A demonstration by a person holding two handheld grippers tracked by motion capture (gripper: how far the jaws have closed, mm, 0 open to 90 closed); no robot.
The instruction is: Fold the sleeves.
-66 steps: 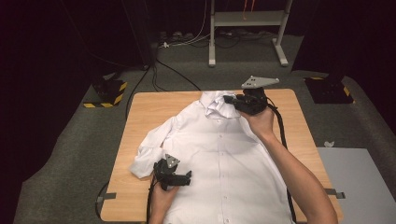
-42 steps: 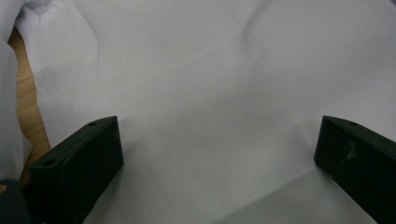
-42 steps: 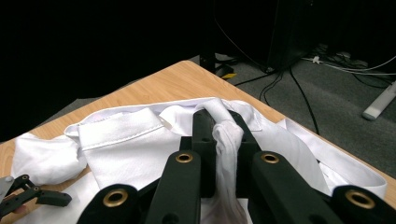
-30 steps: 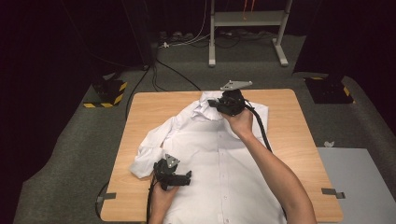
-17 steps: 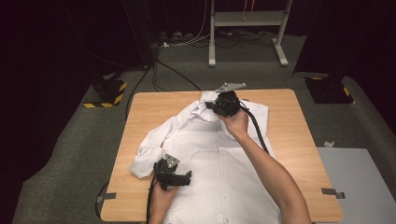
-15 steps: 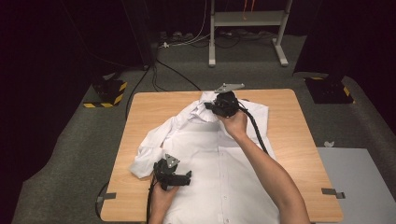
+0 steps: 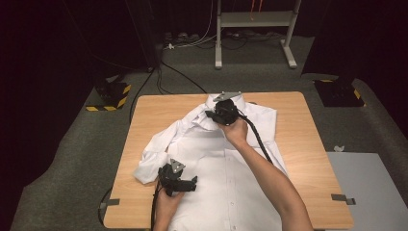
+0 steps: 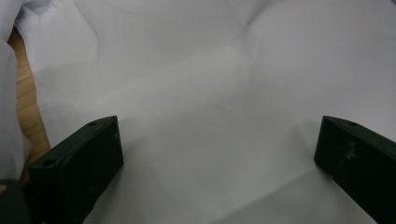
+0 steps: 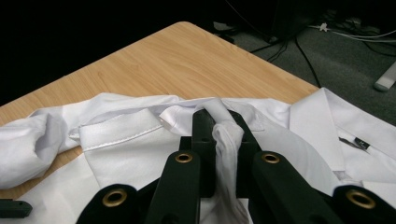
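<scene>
A white button-up shirt lies front-up on the wooden table, collar at the far side. My right gripper is near the collar and is shut on a bunched fold of the shirt's shoulder cloth, which rises between its jaws. The collar lies to the right in that view. My left gripper rests on the shirt's near left part beside the crumpled sleeve. Its jaws stand wide open over flat white cloth, with nothing pinched.
The bare table top shows at the far left. On the floor beyond are a metal stand, cables and two yellow-black striped blocks. A grey sheet lies on the floor to the right.
My right gripper has carried the pinched shirt cloth from the far right shoulder leftward and downward to the collar. The left gripper has stayed where it was.
</scene>
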